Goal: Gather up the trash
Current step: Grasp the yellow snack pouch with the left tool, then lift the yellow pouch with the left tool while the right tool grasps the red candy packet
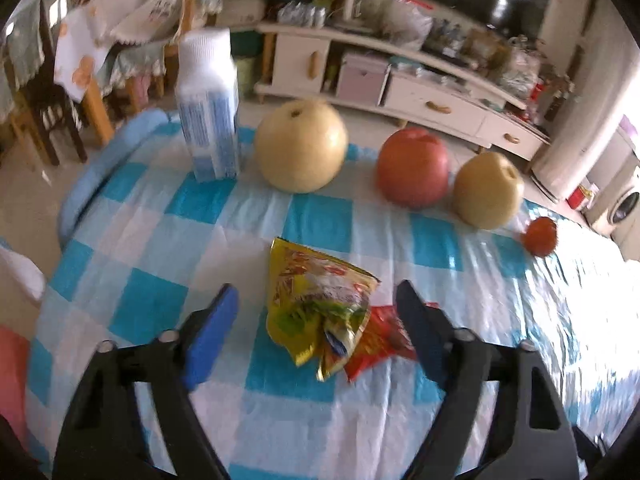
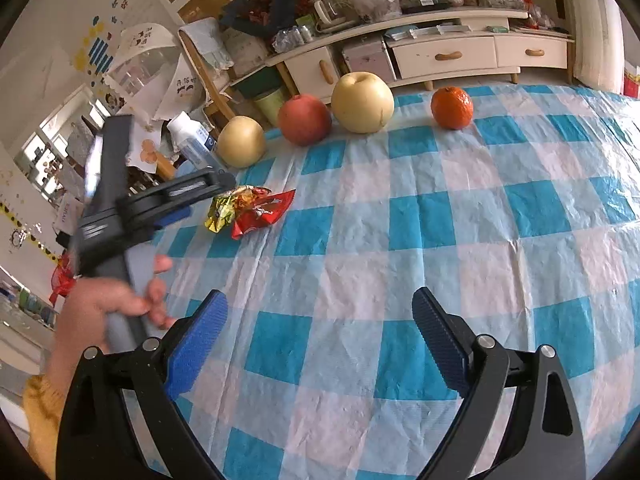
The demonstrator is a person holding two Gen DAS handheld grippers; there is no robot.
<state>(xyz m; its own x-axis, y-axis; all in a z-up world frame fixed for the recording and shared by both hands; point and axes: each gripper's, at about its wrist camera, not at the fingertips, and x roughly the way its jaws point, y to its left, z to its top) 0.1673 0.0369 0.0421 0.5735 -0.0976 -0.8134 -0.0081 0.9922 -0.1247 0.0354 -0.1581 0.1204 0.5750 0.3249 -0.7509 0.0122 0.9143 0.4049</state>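
Yellow wrapper [image 1: 316, 300] crumpled — overlaps red wrapper [image 1: 384, 338].

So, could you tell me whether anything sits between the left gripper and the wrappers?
Nothing visible does. The yellow wrapper and red wrapper lie between the open left gripper fingers; the fruit stands beyond them.
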